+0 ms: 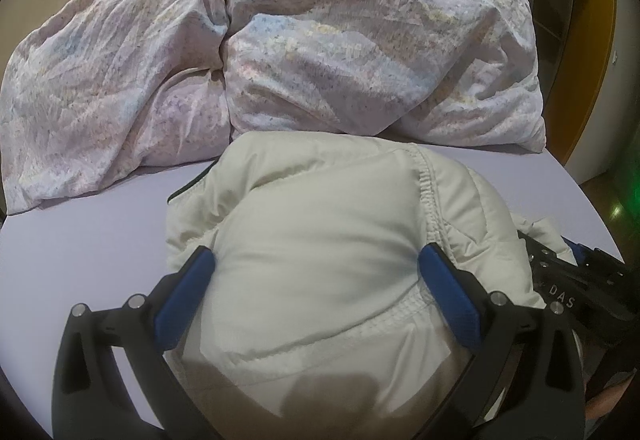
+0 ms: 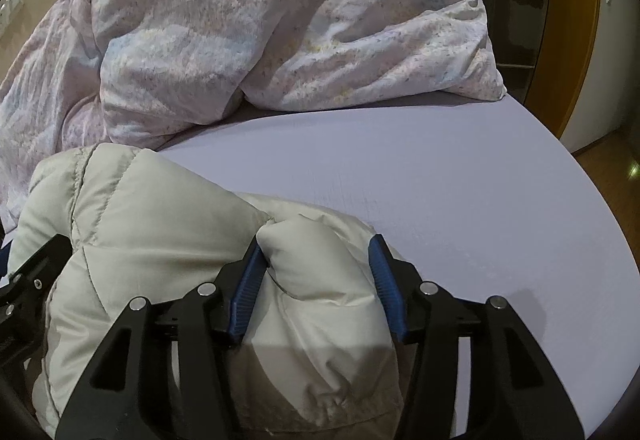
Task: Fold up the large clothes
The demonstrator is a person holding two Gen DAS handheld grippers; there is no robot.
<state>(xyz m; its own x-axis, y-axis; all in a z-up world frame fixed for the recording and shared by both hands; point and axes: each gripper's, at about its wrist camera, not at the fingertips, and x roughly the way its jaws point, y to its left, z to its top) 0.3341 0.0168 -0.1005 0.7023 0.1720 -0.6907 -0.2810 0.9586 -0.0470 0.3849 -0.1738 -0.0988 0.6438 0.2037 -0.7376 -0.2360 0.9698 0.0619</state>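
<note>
A cream puffer jacket [image 1: 320, 240] lies bundled on the lilac bed sheet [image 1: 80, 232]. My left gripper [image 1: 316, 260] is open, its blue pads [image 1: 188, 292] wide apart on either side of the jacket's puffy bulk. My right gripper [image 2: 316, 248] has its blue pads [image 2: 248, 292] closed in around a puffy fold of the same jacket [image 2: 160, 224], squeezing it between them. The right gripper's black body shows at the right edge of the left wrist view [image 1: 580, 280].
A crumpled pastel floral duvet [image 1: 280, 40] is heaped across the far side of the bed, also in the right wrist view [image 2: 260, 20]. Bare sheet [image 2: 440, 180] lies right of the jacket. An orange door frame [image 2: 576, 40] and wood floor lie beyond the bed's right edge.
</note>
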